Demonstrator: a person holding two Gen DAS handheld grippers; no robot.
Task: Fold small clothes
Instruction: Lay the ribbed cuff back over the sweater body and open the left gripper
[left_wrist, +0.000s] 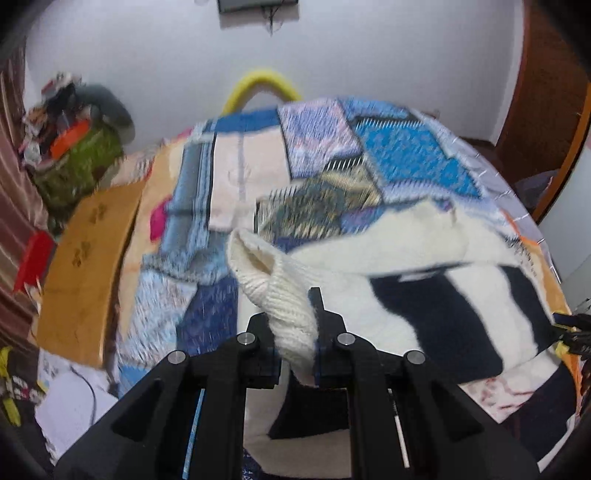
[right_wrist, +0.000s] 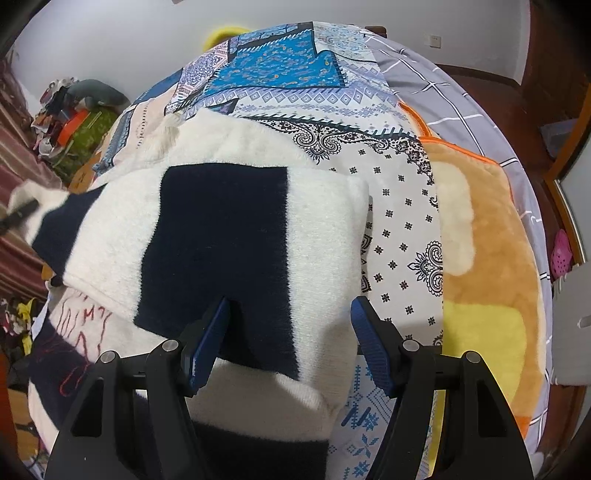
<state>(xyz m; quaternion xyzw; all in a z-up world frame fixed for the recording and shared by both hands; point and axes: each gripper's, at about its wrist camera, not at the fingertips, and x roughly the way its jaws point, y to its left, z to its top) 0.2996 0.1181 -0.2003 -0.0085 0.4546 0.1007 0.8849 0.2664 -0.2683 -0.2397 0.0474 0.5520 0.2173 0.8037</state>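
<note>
One cream-and-navy striped sweater (right_wrist: 221, 236) lies spread on a bed (right_wrist: 402, 236), worked by two black hand-held tools. The left tool (left_wrist: 291, 332) has its jaws pinched tight on the sweater's ribbed cream cuff (left_wrist: 273, 288), lifting the sleeve clear of the bedding. The right tool (right_wrist: 288, 343) hangs just above the sweater's body near its hem, its two blue ribbed pads (right_wrist: 371, 350) standing wide apart over a navy band and gripping nothing.

The bed carries three layers: a patchwork cover (right_wrist: 280, 66) printed in blue, lilac and white paisley, a plush orange-and-yellow blanket (right_wrist: 491, 266) edged in bright orange, and a grey sheet (right_wrist: 436, 77) crossed by thin white lines. The sweater is a soft, fuzzy knit, with red stitching on its near end that may be lettering, though the view is too skewed to read it.

Around the bed stand plain white walls, a dark wooden door frame (right_wrist: 576, 122) at right, a striped brown curtain (left_wrist: 14, 206) at left, and a heap of clutter (left_wrist: 70, 122) on a green bag. One yellow curved tube (left_wrist: 262, 83) rises behind the bed; one tan cardboard sheet (left_wrist: 85, 273) leans beside it.
</note>
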